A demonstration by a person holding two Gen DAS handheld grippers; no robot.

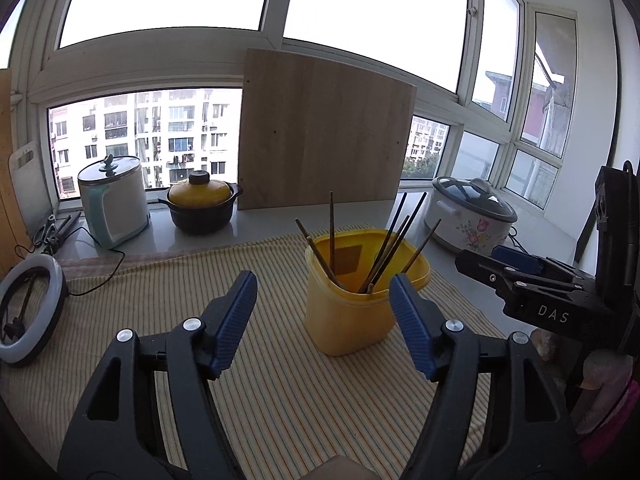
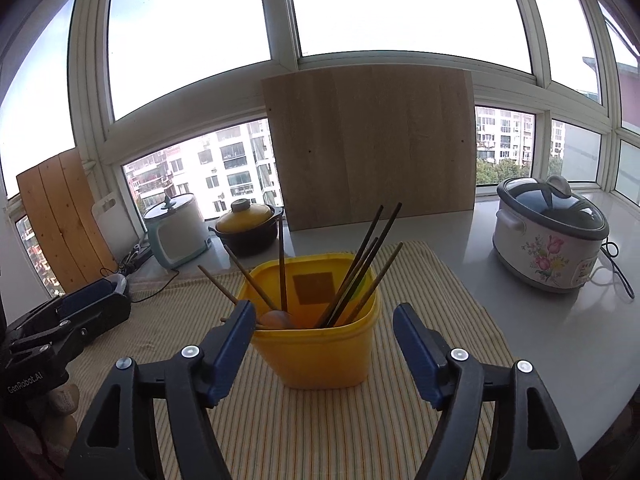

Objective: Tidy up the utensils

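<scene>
A yellow plastic tub [image 1: 352, 312] stands upright on a striped cloth [image 1: 168, 292] and holds several brown and black chopsticks [image 1: 390, 248]. In the right wrist view the tub [image 2: 320, 348] also holds a wooden spoon [image 2: 276, 319] among the chopsticks [image 2: 360, 264]. My left gripper [image 1: 322, 288] is open and empty, just in front of and left of the tub. My right gripper [image 2: 324, 318] is open and empty, its fingers standing either side of the tub's near face. Each gripper shows in the other's view, the right one [image 1: 532, 280] at the right, the left one [image 2: 68, 320] at the left.
A wooden board [image 1: 324, 132] leans against the window behind the tub. A floral slow cooker [image 2: 548, 236] stands to the right, a yellow-lidded black pot [image 1: 200, 204] and a mint-green cooker [image 1: 114, 200] to the left. A ring light [image 1: 28, 312] with cables lies far left.
</scene>
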